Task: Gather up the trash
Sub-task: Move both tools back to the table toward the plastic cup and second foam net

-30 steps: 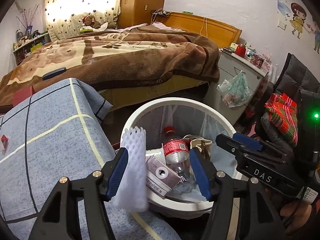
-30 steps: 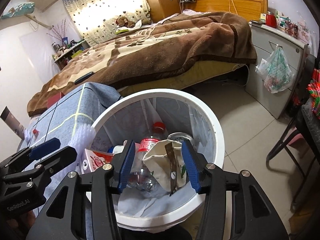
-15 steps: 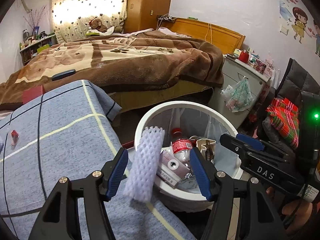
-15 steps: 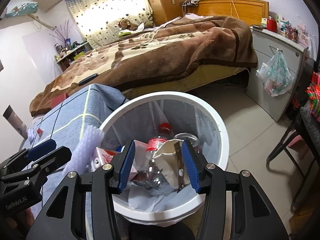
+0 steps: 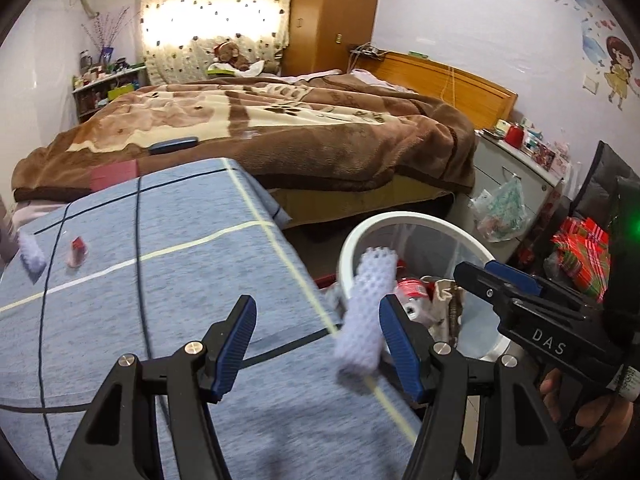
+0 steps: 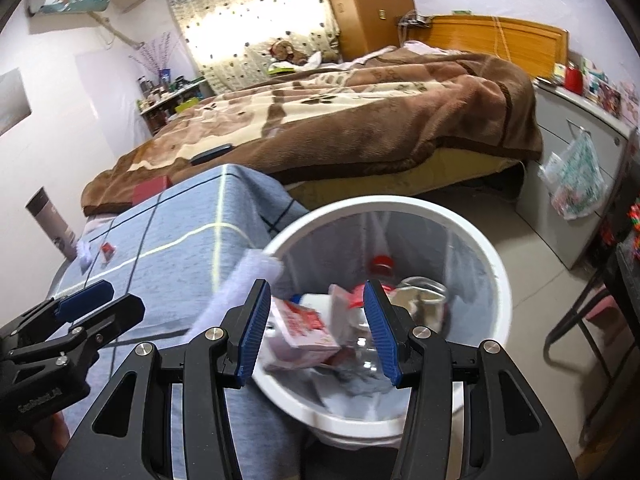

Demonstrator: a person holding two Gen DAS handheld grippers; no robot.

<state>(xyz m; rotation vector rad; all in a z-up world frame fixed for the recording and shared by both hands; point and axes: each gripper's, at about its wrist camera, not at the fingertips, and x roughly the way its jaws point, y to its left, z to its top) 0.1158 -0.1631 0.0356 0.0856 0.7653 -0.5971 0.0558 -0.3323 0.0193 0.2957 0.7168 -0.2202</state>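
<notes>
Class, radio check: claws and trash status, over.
Left claw open, right claw open, both empty. Foam sleeve against bin rim. Red wrapper on table.

The left gripper (image 5: 314, 344) has been moved away from the bin (image 5: 360, 232) (over the blue cloth (image 5: 160, 280)).

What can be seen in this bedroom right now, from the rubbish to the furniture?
White foam net sleeve: one, leaning at the bin's rim beside the table edge.
Small white foam piece: one, far table side.
Small red wrapper: one, beside it.
White round trash bin: one, on the floor; holds a red-capped clear bottle, a red-and-white carton and more.
Blue-grey checked tablecloth: one, covering the table.
Brown blanketed bed: one, behind.
Grey cabinet: one, right.
Left gripper: black, blue pads, open.
Right gripper: same, open, over the bin.
</notes>
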